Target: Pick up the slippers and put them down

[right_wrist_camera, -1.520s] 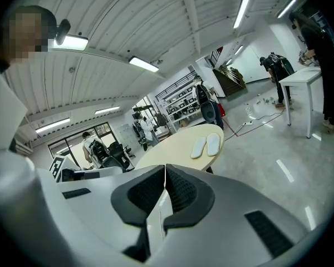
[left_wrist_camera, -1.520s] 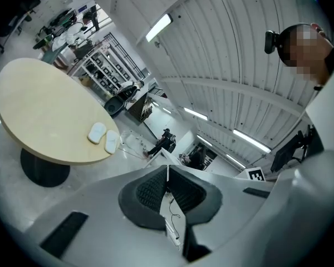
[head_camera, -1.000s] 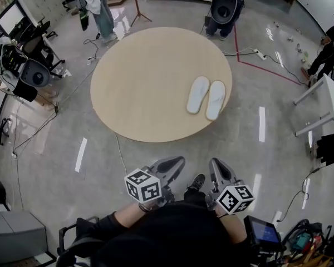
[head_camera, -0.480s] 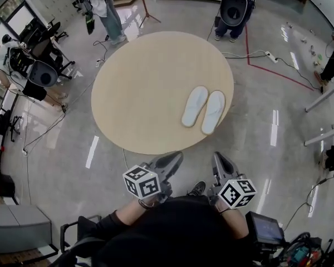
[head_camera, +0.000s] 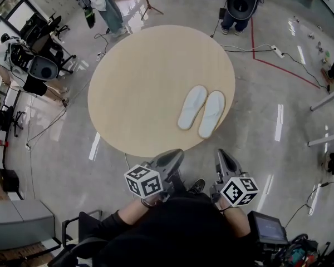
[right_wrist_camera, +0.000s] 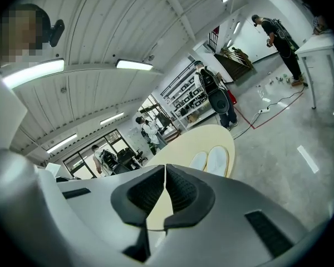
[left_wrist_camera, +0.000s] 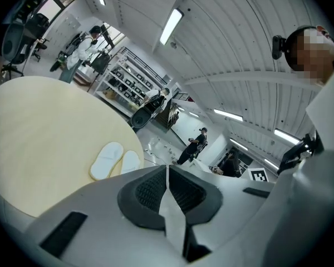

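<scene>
The left gripper and the right gripper are held low before the person's body, side by side. Both are short of the near edge of the round table. Each is aimed toward the table and tipped slightly below level, with its marker cube nearest the body. The left gripper is slanted inward toward the right one. A dark shoe is seen on the floor between them.

In each gripper view the two ribbed pads are pressed together with nothing between them, so both grippers are clenched and empty.

The pair of white slippers is laid side by side on the table. They are close to its right edge, angled toward its near edge and well apart from both grippers.

Only the head view gives the whole tabletop from above, a red line on the floor and a tablet at the person's right.

The gripper views alone show the ceiling with its strip lights and storage shelving beyond the table. In the left gripper view the slippers are seen to the left above the jaws. In the right gripper view the slippers are seen to the right above the jaws.
</scene>
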{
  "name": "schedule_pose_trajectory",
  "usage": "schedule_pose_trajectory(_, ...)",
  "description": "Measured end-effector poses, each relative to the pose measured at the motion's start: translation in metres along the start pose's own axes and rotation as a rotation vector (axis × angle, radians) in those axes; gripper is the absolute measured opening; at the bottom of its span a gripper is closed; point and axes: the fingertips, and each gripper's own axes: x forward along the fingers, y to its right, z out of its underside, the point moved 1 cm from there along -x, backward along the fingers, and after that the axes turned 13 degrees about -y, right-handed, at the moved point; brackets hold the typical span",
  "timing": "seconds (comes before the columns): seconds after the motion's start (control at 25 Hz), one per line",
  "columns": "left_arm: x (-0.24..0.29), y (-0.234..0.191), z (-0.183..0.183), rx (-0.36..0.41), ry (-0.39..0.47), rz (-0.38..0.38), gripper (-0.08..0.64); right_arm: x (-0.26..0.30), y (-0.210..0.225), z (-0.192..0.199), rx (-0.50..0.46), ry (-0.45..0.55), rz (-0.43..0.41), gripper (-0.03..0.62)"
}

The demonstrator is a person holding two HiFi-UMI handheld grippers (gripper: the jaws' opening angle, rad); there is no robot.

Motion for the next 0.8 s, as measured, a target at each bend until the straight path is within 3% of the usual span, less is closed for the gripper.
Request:
schedule_pose_trajectory(0.24,0.029,-0.044,-0.029,-0.016,-0.031,-0.016,0.025,0.035,0.022,-0.015,0.021,-0.013,0.059,0.017)
schedule_pose_trajectory(0.48,0.069,-0.085,-0.077,0.069,-0.052,-0.046,0.025,0.066,0.056,-0.044,0.038,-0.005,0.171,0.017)
schedule_pose_trajectory(0.6,0.074,-0.117,-0.09,0.054,-0.074,-0.062,0.025,0.091,0.062,-0.046,0.086,-0.033,0.219,0.018)
schedule_pose_trajectory(0.8,0.085,-0.154,-0.103,0.027,-0.108,-0.019,0.026,0.13,0.066,-0.055,0.095,-0.039,0.284,0.024)
